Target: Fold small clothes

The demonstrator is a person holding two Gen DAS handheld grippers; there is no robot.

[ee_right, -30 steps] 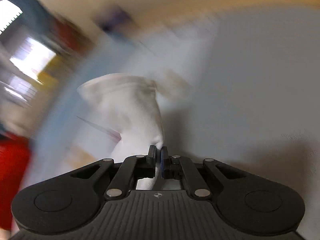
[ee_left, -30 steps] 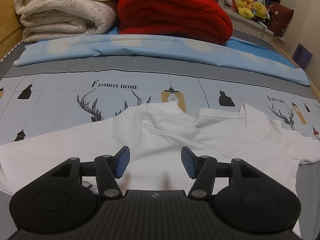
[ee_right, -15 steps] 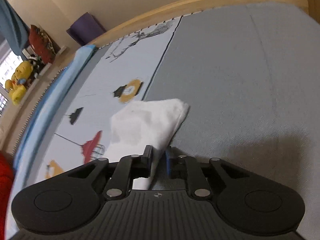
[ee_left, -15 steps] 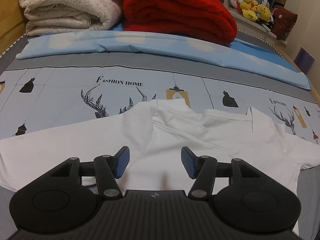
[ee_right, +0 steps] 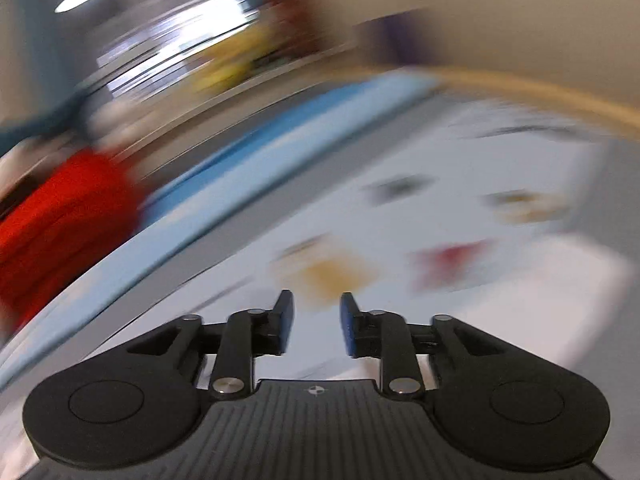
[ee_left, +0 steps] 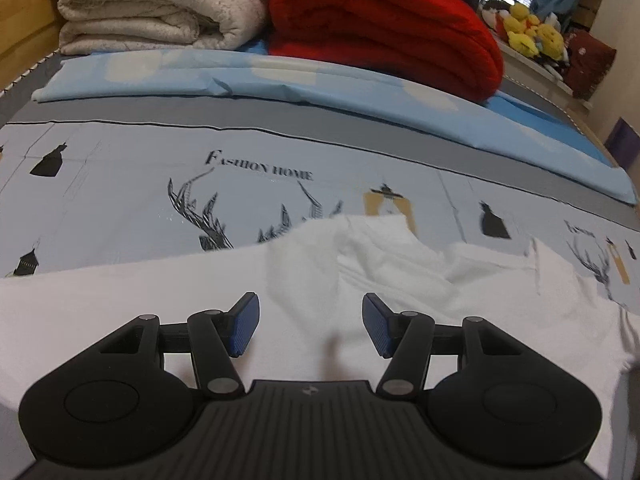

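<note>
A small white polo shirt lies spread on the printed bedsheet, collar toward the far side, with rumpled folds near the placket. My left gripper is open and empty, hovering just above the shirt's middle. My right gripper is open and empty; its view is heavily motion-blurred. A white patch, probably the shirt's sleeve, shows at the right of that view, apart from the fingers.
A folded light blue sheet runs across the far side of the bed. Behind it are a rolled cream quilt and a red quilt. Plush toys sit on a ledge at the far right. A wooden bed frame edges the mattress.
My right gripper let go of the white sleeve, opened, and swung quickly away. My left gripper stayed open and drifted slightly over the shirt.
</note>
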